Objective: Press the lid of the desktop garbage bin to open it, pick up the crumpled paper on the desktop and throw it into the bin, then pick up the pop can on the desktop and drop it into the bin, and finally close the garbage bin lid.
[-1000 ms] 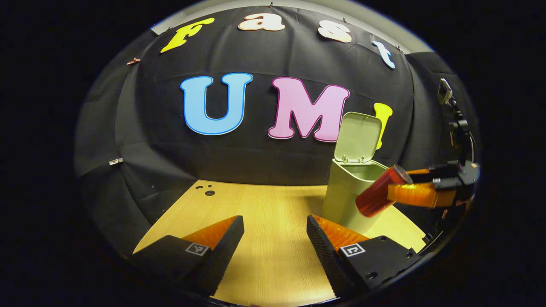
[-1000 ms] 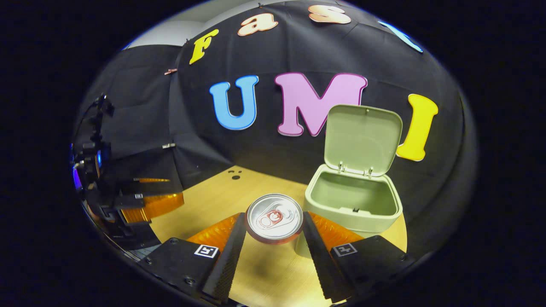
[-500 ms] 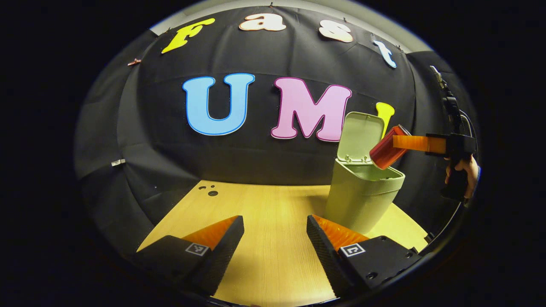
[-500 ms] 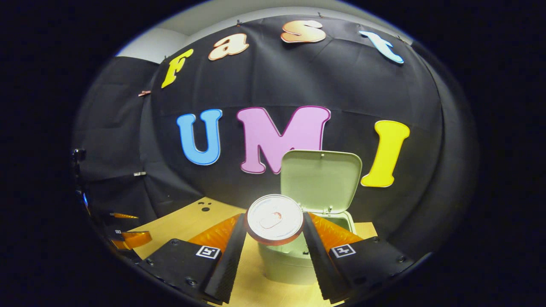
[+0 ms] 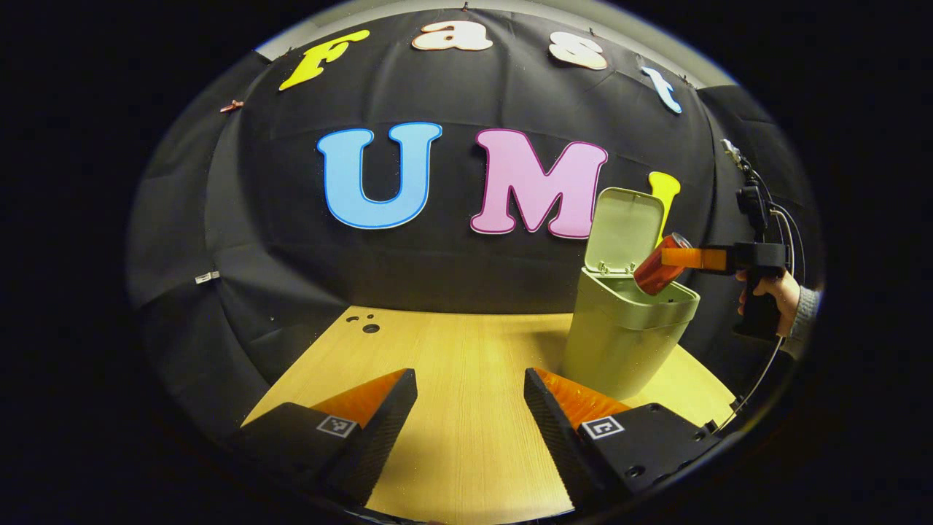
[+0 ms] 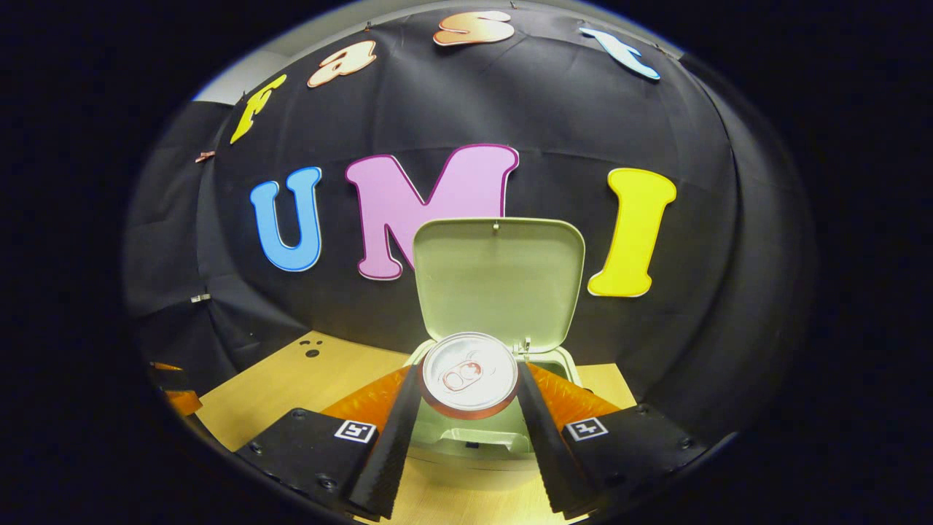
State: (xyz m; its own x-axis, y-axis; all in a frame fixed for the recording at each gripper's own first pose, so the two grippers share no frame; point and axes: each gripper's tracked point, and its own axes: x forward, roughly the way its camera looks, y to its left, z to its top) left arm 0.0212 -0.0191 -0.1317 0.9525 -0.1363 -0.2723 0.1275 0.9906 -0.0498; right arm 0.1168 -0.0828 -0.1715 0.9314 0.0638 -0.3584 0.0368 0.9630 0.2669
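Note:
The pale green bin (image 5: 619, 339) stands at the right of the wooden desk with its lid (image 5: 625, 230) swung up. In the right gripper view the lid (image 6: 499, 281) rises straight ahead and the bin's mouth (image 6: 466, 437) lies just below. My right gripper (image 6: 466, 386) is shut on the red pop can (image 6: 468, 374), silver top facing the camera, held over the bin's opening. In the left gripper view the can (image 5: 658, 266) hangs tilted at the rim. My left gripper (image 5: 470, 397) hovers open over the desk, holding nothing.
The wooden desk (image 5: 452, 350) stretches ahead, with small dark holes (image 5: 368, 326) near its far left corner. Black cloth walls close the booth behind and at both sides. A hand (image 5: 769, 288) holds the right gripper's handle at the far right.
The right gripper has carried the can from beside the bin, up and across, until it hangs over the open mouth. The left gripper has barely moved.

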